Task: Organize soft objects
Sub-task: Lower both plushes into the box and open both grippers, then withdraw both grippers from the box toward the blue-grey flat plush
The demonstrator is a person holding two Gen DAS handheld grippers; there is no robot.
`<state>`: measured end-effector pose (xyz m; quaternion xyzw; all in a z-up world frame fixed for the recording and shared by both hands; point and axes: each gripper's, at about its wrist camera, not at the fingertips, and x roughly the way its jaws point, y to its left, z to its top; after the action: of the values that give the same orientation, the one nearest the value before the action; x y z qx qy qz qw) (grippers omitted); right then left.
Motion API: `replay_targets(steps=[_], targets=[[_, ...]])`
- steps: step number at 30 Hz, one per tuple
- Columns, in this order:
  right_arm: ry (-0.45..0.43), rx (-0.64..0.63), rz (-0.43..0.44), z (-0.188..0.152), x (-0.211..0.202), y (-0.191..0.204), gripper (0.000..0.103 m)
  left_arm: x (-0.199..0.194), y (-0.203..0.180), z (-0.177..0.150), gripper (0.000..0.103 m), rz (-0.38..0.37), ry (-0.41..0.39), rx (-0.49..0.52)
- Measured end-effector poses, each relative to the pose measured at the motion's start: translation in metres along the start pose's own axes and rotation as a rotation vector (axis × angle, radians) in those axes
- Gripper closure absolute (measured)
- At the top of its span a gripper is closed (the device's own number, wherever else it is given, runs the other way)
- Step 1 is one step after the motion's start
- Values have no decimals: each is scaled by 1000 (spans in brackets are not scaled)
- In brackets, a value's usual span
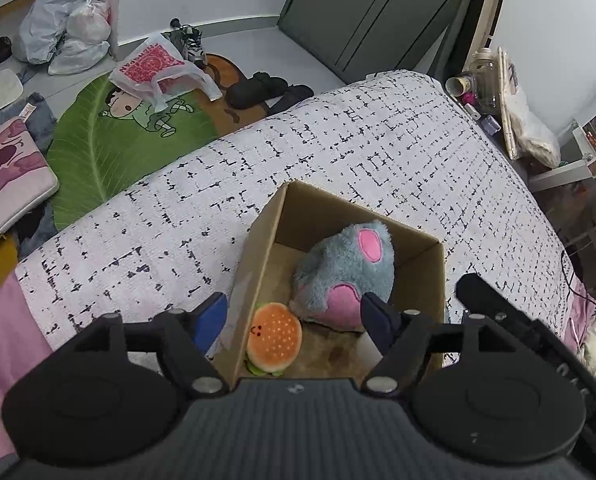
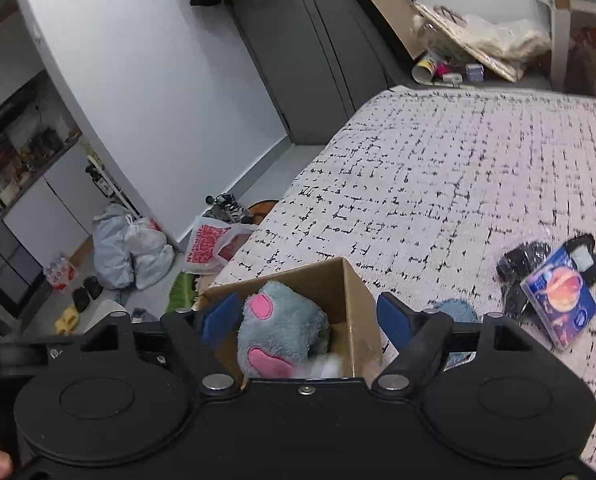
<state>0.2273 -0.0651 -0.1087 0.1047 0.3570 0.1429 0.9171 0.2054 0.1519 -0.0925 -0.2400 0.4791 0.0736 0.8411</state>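
An open cardboard box (image 1: 265, 224) stands on the patterned bed cover (image 1: 338, 136). Inside it lie a grey-blue plush with pink patches (image 1: 346, 268) and a small burger plush (image 1: 273, 338). My left gripper (image 1: 293, 316) is open above the box's near end, its fingers straddling the burger plush. In the right wrist view the box (image 2: 350, 292) holds the grey-blue plush (image 2: 281, 328), and my right gripper (image 2: 310, 316) is open and empty just above it. A blue fuzzy item (image 2: 458, 308) lies on the bed behind the right finger.
A black plastic-wrapped bundle (image 2: 518, 268) and a planet-print packet (image 2: 562, 296) lie on the bed to the right. The floor to the left holds a green leaf rug (image 1: 109, 140), plastic bags (image 1: 65, 28) and shoes. A cluttered nightstand (image 1: 494, 92) stands beyond the bed.
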Motion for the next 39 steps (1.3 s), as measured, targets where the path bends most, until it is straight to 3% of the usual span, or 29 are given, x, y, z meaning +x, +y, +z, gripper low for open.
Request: replay_targets(steps=[4,11,19,28,32,39], targets=[[7,67,39,8,-12,-9,20,-6,-2,-3,20,5,-1,-9],[31,23,-29,14,-32,-13,6,-26,-14,-9,1,9,-52,15],[104,-14,-67,18,-51,-20,5,-39,-21,-23,1,0,-92,-1],[66,-51,-80,37,-81,-37,0,-62,-44,-35,1,-25,-192,35],[88,-99,-53,47,-89,-42,0,-65,-56,-40,0,-48,-175,48],[49,-105,-30,66,-105,-59,0,-73,-79,-48,1,-57,-186,72]])
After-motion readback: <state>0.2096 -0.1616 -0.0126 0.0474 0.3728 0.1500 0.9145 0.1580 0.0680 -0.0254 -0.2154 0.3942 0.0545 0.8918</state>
